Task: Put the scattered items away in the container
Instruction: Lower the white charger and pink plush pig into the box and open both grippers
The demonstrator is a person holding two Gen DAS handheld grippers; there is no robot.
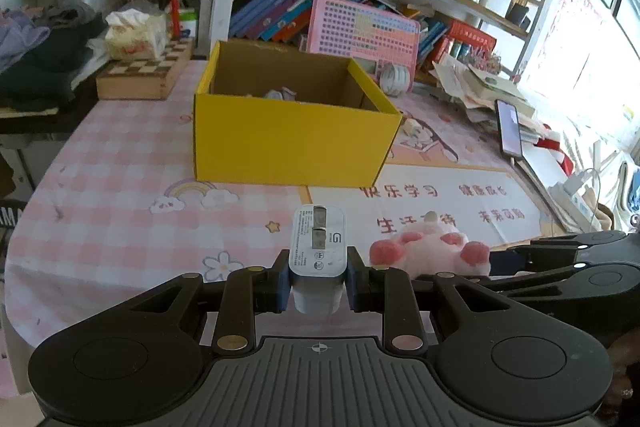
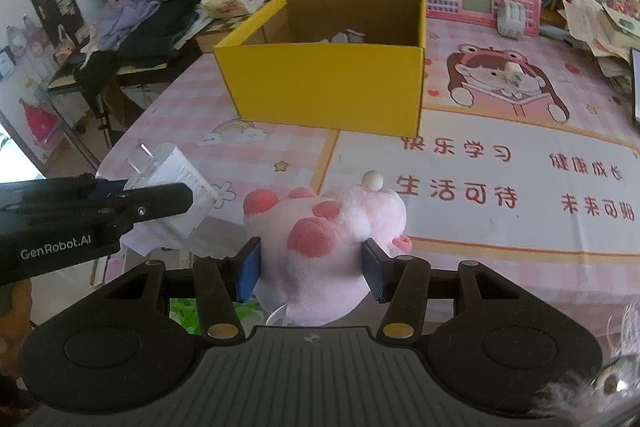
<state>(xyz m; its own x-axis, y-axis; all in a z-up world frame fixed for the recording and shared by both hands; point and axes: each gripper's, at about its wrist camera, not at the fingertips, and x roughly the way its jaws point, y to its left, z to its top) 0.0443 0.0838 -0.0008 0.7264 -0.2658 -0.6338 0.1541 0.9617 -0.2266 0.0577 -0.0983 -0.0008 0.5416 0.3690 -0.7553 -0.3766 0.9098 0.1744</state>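
In the left wrist view, the left gripper (image 1: 318,279) is clenched on a white charger (image 1: 318,249), its blue pads pressing the charger's two sides and the folded prongs facing up; the charger is held above the near part of the table (image 1: 120,163), which wears a pink checked cloth; the yellow box (image 1: 294,143) stands open further in toward the middle of the table, with a small pale item (image 1: 280,93) lying on its floor, too dim to name for certain; just right of the charger a pink plush toy (image 1: 430,251) shows, and the right gripper (image 1: 496,261) reaches in from the right edge of the view against it; a phone (image 1: 509,127) lies near the table's right edge, and a wooden chessboard (image 1: 146,71) sits at the far left corner beside the box.

In the right wrist view, the right gripper (image 2: 312,265) is grasping the pink plush toy (image 2: 320,231), one blue pad on each flank, paws upward, above the near edge of the table (image 2: 520,259); the left gripper (image 2: 160,201) enters from the left, holding the white charger (image 2: 176,179) near the table's left edge; the yellow box (image 2: 332,83) stands beyond both, well apart from them; a small white plug (image 2: 513,71) lies on the cloth to the box's right.
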